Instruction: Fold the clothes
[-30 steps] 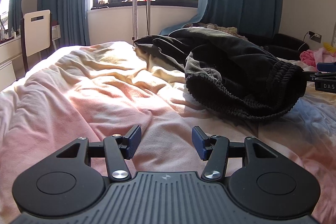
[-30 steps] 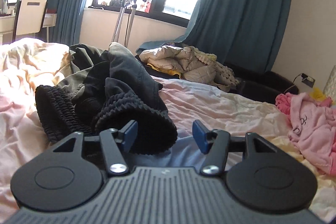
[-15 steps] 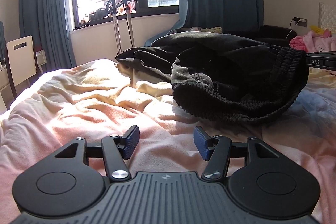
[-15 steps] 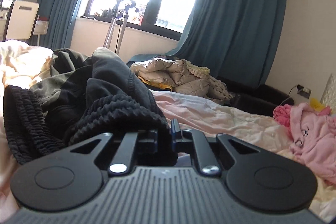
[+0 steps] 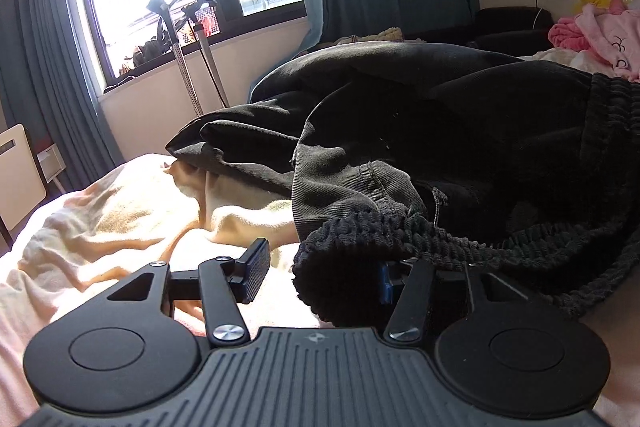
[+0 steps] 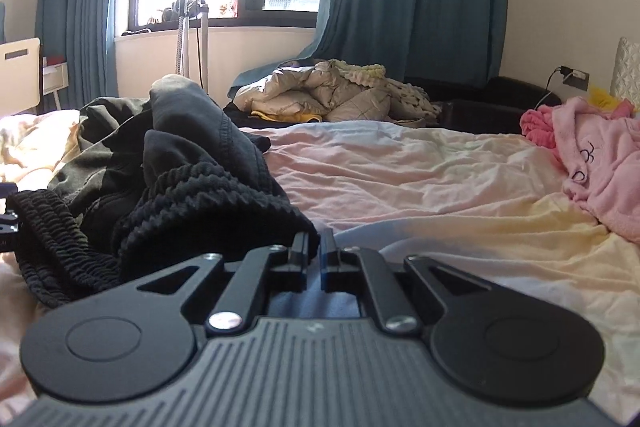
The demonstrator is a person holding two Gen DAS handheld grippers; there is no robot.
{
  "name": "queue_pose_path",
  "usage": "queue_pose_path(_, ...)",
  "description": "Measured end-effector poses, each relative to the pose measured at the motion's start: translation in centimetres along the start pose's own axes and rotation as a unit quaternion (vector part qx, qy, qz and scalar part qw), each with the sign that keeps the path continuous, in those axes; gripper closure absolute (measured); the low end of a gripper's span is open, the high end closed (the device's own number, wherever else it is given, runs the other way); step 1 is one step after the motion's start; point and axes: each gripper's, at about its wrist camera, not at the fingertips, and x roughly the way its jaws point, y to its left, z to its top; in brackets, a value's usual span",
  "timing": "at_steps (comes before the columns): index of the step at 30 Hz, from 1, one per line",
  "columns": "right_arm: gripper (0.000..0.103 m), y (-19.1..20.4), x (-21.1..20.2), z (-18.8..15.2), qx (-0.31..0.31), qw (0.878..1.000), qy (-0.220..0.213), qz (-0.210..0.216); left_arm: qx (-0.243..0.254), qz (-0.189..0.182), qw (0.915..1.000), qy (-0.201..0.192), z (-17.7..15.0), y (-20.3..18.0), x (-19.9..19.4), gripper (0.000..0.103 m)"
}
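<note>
A dark grey pair of trousers [image 5: 400, 131] with a black ribbed elastic waistband [image 5: 360, 247] lies crumpled on the bed. My left gripper [image 5: 320, 271] is open, and one end of the waistband sits between its fingers, covering the right one. In the right wrist view the trousers [image 6: 188, 131] lie to the left, and my right gripper [image 6: 316, 255] is shut on the other end of the waistband [image 6: 208, 195]. The tip of my left gripper shows at the left edge there.
The bed has a rumpled pink and yellow sheet [image 6: 420, 179]. A pink garment [image 6: 600, 155] lies at the right. A beige quilted jacket [image 6: 320, 95] lies beyond the bed. A white chair [image 5: 16, 167] and a metal stand [image 5: 180, 55] are by the window.
My left gripper has moved forward and right until the waistband's end lies between its open fingers. My right gripper closed on the other end of the waistband.
</note>
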Motion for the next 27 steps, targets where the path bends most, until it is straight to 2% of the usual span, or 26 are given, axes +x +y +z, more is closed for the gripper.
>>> queue_pose_path(2,0.091,0.5,0.2,-0.1,-0.023,1.0,-0.008,0.006,0.006,-0.009,0.9999,0.001,0.3,-0.5,1.0,0.056)
queue_pose_path(4,0.076,0.9,0.5,-0.3,-0.046,0.999,-0.017,0.013,0.009,-0.015,0.9998,0.001,0.3,-0.8,1.7,0.062)
queue_pose_path(5,0.059,1.2,0.6,-0.3,-0.057,0.998,-0.021,0.016,0.008,-0.015,0.9999,-0.002,0.3,-0.8,1.8,0.066)
queue_pose_path(6,0.05,1.4,0.7,-0.4,-0.069,0.997,-0.025,0.019,0.007,-0.014,0.9999,-0.005,0.4,-0.7,1.8,0.081)
queue_pose_path(7,0.05,1.6,0.8,-0.5,-0.08,0.996,-0.03,0.022,-0.001,-0.015,0.9998,-0.01,0.5,-0.4,1.6,0.088)
queue_pose_path(8,0.054,1.8,0.9,-0.5,-0.092,0.995,-0.034,0.025,-0.014,-0.017,0.9997,-0.014,0.8,0.3,1.3,0.089)
queue_pose_path(9,0.084,2.1,1.0,-0.6,-0.103,0.994,-0.038,0.029,-0.027,-0.019,0.9993,-0.019,1.0,0.9,1.0,0.09)
queue_pose_path(11,0.091,2.5,1.3,-0.7,-0.126,0.99,-0.046,0.035,-0.054,-0.02,0.9977,-0.037,1.7,2.3,-0.1,0.091)
queue_pose_path(12,0.092,2.8,1.4,-0.8,-0.137,0.989,-0.051,0.038,-0.07,-0.018,0.9962,-0.049,2.2,3.2,-0.9,0.092)
queue_pose_path(14,0.093,2.1,-0.3,-0.3,-0.059,0.995,-0.048,0.056,-0.1,-0.01,0.9921,-0.074,3.3,5.0,-2.5,0.092)
queue_pose_path(16,0.095,1.2,-2.3,0.3,0.032,0.996,-0.044,0.075,-0.119,-0.008,0.9874,-0.104,4.9,6.8,-4.4,0.092)
queue_pose_path(19,0.096,0.0,-5.2,1.1,0.167,0.98,-0.038,0.103,-0.138,-0.011,0.9789,-0.15,7.5,9.5,-7.8,0.093)
queue_pose_path(23,0.096,2.9,-11.1,2.5,0.173,0.976,-0.053,0.121,-0.167,-0.015,0.9658,-0.198,10.9,14.3,-13.3,0.093)
queue_pose_path(27,0.096,7.0,-16.7,4.0,0.157,0.972,-0.073,0.161,-0.185,-0.001,0.9555,-0.23,12.6,20.4,-18.6,0.093)
